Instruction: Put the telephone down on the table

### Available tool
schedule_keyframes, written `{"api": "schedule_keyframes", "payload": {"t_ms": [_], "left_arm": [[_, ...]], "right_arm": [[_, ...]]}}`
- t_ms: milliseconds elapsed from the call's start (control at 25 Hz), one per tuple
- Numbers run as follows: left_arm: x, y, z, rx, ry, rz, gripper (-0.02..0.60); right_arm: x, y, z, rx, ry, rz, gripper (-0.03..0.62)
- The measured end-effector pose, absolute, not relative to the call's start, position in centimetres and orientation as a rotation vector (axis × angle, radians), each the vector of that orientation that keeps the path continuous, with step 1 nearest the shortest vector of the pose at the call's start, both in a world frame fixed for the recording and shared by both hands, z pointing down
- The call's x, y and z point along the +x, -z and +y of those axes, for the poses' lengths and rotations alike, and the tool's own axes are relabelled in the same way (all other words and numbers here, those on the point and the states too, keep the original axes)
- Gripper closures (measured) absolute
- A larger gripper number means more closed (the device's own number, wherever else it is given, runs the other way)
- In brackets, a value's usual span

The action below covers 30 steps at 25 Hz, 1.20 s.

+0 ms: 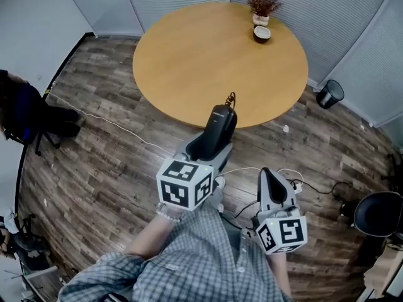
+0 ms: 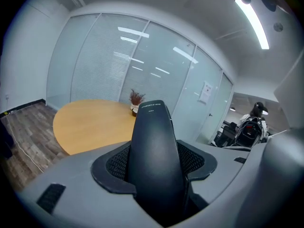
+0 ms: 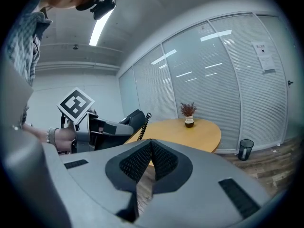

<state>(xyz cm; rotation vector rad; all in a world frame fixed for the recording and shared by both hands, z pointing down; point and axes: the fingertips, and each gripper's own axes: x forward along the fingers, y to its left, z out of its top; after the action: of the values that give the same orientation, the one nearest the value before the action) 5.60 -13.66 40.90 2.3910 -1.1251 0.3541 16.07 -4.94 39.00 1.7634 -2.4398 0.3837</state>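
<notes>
Telephone (image 1: 218, 126) — a black handset with a coiled cord — is pinched between the jaws of the left gripper (image 1: 211, 145) and held in the air at the 6 o'clock edge of the round table (image 1: 189, 61). Right gripper (image 1: 272, 182) sits at 4 o'clock from the left one, jaws pressed together on nothing. A potted plant (image 1: 262, 5) stands near the table's 1 o'clock rim.

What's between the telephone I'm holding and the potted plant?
In the head view, beyond the telephone comes bare tabletop, then a small dark bowl just in front of the potted plant.
</notes>
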Motion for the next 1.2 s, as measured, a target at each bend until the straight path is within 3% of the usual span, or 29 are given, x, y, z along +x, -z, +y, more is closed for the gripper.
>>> {"api": "schedule_keyframes", "payload": {"t_ms": [1200], "left_arm": [[14.4,-54.5,-31.8,2.228,-0.701,-1.166,0.296]], "right_arm": [[20.7,-42.1,-14.8,1.810,-0.529,-2.280,0.586]]}}
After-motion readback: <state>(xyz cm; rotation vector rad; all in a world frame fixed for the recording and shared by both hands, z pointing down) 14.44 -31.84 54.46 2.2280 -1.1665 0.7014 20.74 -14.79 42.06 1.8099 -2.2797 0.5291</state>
